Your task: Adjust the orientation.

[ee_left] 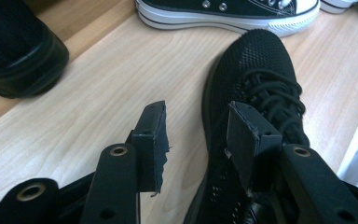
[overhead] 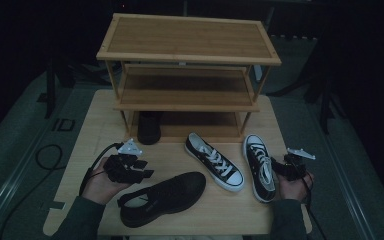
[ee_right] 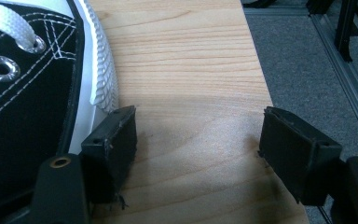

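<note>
Black mesh shoe lies at the front of the table, toe toward the middle and heel toward the person's left sleeve, so its long axis runs slantwise across the front edge. The left gripper hovers just beside its upper, jaws partly open and holding nothing; in the left gripper view the right jaw sits over the shoe's laces while the left jaw hangs over bare wood, so the shoe lies off-centre, to the right of the gap. A shift that way would probably be needed before closing. The right gripper rests beside a black-and-white sneaker, jaws wide and empty, the white sole just outside its left jaw. A second sneaker lies between. Behind them stands a wooden rack, with a dark shoe on its lowest shelf.
</note>
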Demonstrator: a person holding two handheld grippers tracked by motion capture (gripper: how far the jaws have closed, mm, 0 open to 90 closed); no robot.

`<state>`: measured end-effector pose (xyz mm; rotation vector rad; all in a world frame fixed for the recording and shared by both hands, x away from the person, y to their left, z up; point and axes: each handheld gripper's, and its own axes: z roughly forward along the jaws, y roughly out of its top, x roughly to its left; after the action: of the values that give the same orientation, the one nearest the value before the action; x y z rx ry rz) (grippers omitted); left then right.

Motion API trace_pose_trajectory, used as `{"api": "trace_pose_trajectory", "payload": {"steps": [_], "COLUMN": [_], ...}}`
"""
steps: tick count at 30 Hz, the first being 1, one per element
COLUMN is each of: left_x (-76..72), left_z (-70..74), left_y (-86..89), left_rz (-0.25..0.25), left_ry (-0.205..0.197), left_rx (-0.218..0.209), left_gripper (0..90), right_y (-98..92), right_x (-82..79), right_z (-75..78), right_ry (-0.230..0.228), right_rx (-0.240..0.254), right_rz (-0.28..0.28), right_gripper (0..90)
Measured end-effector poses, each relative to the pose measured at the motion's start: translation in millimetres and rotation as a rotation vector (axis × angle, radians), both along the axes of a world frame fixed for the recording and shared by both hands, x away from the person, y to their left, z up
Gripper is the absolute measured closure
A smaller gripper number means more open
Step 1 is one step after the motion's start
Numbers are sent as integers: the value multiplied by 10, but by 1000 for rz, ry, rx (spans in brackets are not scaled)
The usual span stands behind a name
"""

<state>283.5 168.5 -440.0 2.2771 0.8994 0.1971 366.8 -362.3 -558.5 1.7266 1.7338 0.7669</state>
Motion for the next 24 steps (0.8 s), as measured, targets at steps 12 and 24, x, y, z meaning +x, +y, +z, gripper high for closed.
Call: {"api": "trace_pose_trajectory", "payload": {"steps": [12, 24], "left_x": [-142, -306], "left_z": [-29, -76], "left_y": [14, 35], "left_rz": [-32, -66], "left_ry": [15, 49], "left_rx": [16, 27], "left_gripper": [648, 694], "right_y": [0, 0], "right_x": [0, 0], "right_z": [0, 0], "right_ry": [0, 0], "right_rx": [0, 0], "right_rz": [0, 0], "right_gripper": [272, 272]}}
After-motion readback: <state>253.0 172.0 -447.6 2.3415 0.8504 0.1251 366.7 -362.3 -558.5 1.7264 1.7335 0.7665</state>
